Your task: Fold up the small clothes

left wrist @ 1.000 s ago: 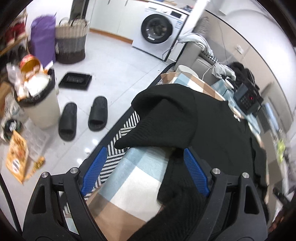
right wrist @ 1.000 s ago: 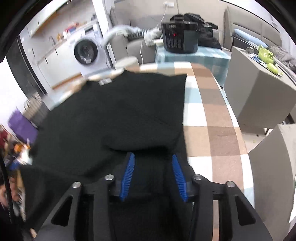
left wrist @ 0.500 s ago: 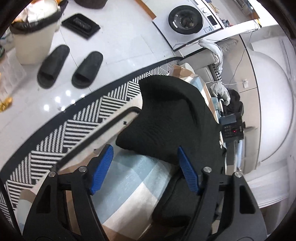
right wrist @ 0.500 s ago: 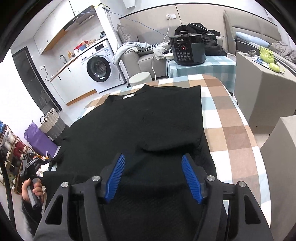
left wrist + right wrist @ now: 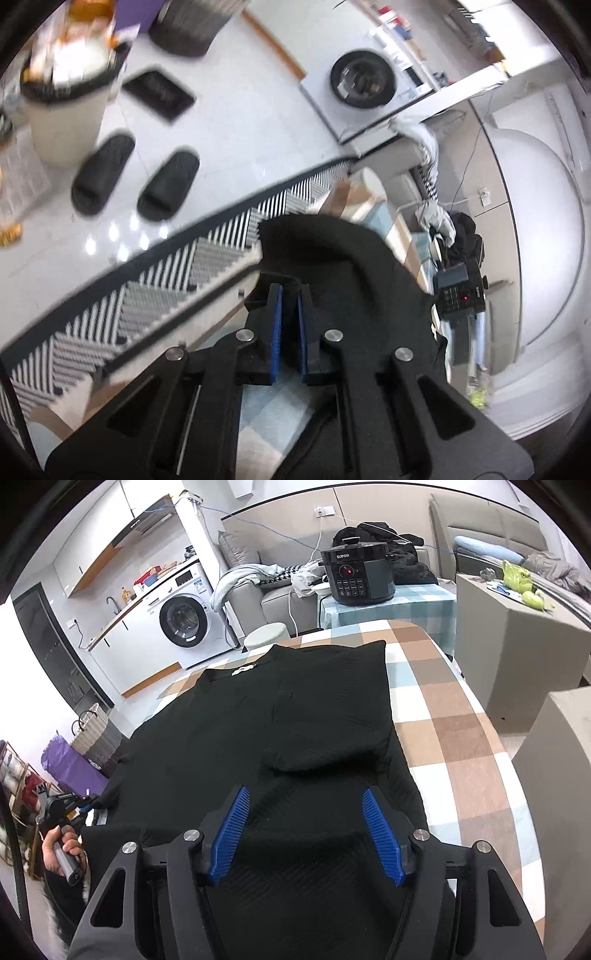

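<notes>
On a checked tablecloth (image 5: 273,410), seen through the left wrist camera, we find the left gripper (image 5: 289,291) clenched, its blue pads (image 5: 276,328) drawn almost together on the near edge of the black sweater (image 5: 343,273); whether cloth is truly pinched between them we cannot tell from this blurred view, though dark knit lies right at the tips. Beyond the table's edge run a black-and-white striped rug (image 5: 155,295), a pair of black slippers (image 5: 133,181), a lined bin (image 5: 66,110) and a washing machine (image 5: 362,81). From the right wrist camera, we see the sweater (image 5: 258,720) spread flat along the table, collar at the far end, one sleeve folded across its body. The right gripper (image 5: 306,834) hangs released above the near hem, blue pads (image 5: 382,834) standing wide apart with nothing clamped. At the left edge, a hand (image 5: 61,849) grips the other tool's handle beside the sweater's sleeve end. A black pressure cooker (image 5: 356,572) stands on a small table behind.
</notes>
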The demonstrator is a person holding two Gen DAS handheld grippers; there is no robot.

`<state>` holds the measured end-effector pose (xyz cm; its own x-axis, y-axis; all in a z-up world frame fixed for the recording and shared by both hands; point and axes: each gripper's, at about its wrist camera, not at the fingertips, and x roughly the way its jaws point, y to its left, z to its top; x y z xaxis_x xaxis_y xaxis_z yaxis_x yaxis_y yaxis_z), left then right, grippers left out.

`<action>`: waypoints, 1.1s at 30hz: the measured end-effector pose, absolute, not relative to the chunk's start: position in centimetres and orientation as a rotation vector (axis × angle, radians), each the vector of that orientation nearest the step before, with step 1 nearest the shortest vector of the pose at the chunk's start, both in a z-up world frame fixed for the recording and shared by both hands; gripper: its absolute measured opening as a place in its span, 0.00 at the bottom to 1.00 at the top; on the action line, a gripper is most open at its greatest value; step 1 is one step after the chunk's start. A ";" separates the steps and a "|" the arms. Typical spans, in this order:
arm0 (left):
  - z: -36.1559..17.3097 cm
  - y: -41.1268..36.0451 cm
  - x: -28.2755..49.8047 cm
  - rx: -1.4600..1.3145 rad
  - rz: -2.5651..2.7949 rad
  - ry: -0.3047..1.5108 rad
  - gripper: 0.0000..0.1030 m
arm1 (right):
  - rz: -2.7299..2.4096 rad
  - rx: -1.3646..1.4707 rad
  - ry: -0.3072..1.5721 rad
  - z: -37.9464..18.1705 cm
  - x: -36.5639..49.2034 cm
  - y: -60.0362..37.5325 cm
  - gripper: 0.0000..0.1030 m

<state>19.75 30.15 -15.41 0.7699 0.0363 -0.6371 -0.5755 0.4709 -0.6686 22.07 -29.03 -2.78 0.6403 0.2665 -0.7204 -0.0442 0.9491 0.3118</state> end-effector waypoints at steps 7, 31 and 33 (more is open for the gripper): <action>-6.1 22.7 23.7 -0.691 0.286 0.495 0.05 | 0.195 0.288 0.872 -3.1 20.9 -29.2 0.64; -11.4 14.0 25.9 -0.584 -0.002 0.774 0.50 | 0.172 0.333 0.892 -4.1 18.7 -31.7 0.65; -11.3 14.5 24.6 -0.560 0.019 0.781 0.50 | 0.166 0.354 0.899 -4.4 18.6 -32.3 0.69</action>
